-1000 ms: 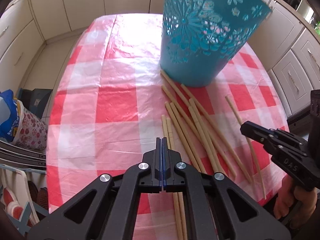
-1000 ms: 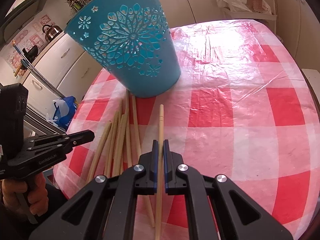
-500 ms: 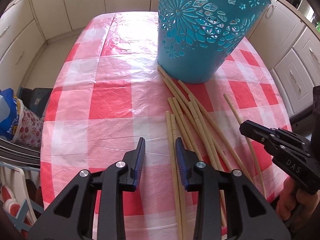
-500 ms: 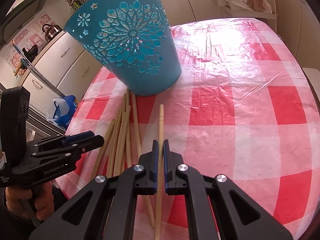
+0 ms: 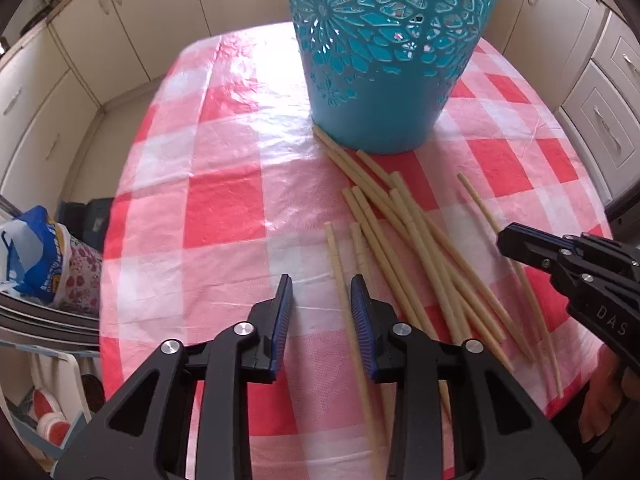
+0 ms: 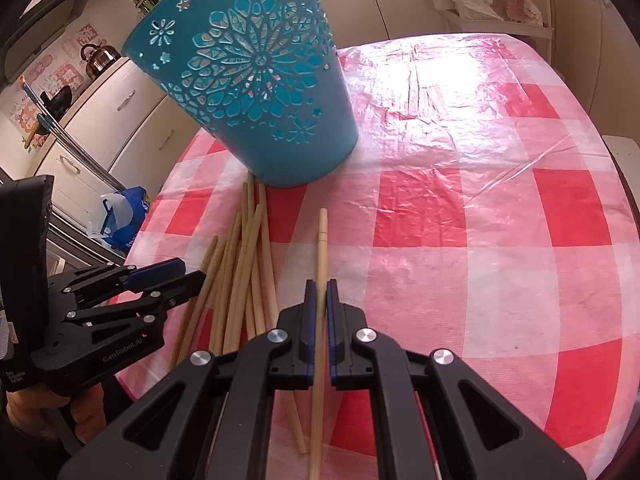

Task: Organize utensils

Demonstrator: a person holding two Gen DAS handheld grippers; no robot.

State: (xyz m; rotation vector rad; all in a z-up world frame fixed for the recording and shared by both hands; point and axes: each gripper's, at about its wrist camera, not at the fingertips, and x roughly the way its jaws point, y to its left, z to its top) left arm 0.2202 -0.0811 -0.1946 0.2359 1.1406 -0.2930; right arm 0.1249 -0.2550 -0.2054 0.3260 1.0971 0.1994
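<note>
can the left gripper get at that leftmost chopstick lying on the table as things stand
Probably yes. The left gripper has open jaws just above the leftmost chopstick, which lies slightly apart from the pile. Nothing covers it, and the right gripper is off to the side.

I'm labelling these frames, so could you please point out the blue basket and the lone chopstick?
blue basket (image 6: 256, 92), right wrist view, on its flower-patterned wall.
lone chopstick (image 6: 322, 248), right wrist view, on its shaft ahead of the claw.

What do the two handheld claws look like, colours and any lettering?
Both the left claw and right claw are matte black plastic, with ribbed blue pads and round silver pivot screws. White lettering marks their sides: "GenRobot.AI" on the left, letters "DAS" on the right.
</note>
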